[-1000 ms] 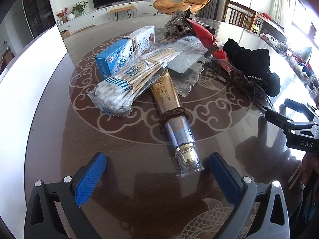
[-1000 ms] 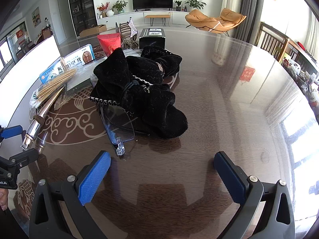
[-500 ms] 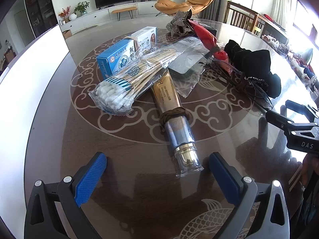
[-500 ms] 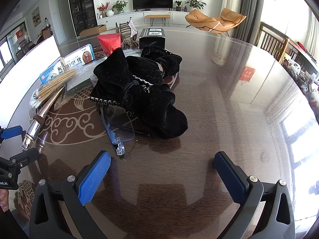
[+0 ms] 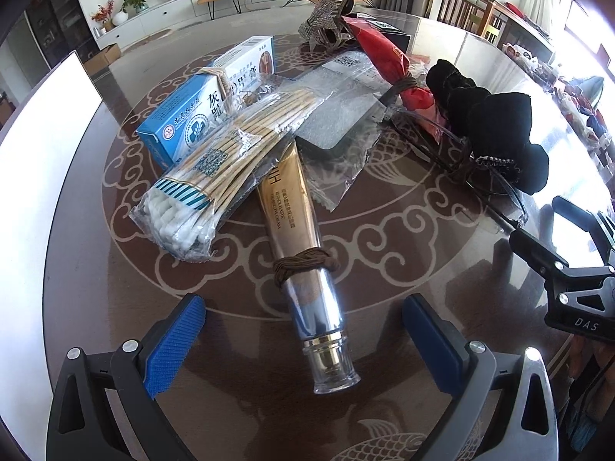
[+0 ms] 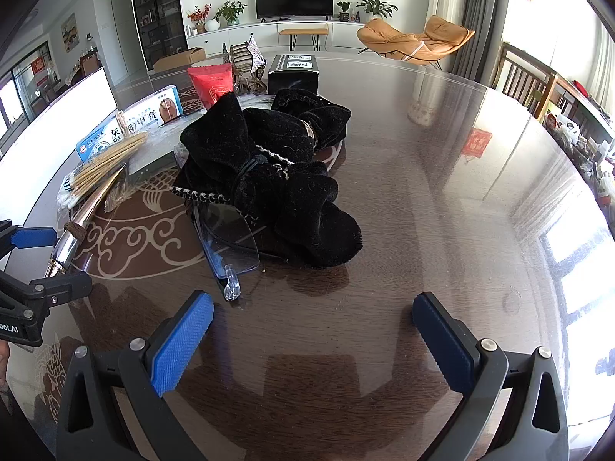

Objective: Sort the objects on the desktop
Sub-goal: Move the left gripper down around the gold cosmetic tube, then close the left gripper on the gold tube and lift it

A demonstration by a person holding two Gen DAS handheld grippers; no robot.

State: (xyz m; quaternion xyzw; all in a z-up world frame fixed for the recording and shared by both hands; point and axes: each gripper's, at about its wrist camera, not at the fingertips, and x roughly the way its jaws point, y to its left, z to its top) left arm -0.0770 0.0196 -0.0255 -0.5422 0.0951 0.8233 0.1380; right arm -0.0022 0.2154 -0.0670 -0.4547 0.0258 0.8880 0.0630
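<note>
Both tongs are wide apart and hold nothing, so you are at the approach step. The gold cream tube (image 5: pixel 298 238) lies on the counter (image 5: pixel 238 395) between the fingers of your left tongs (image 5: pixel 303 340), its long axis running away from them, cap nearest. Next, lower and close across the cap end. Your right tongs (image 6: pixel 313 332) face the black velvet bow (image 6: pixel 276 176).
</note>
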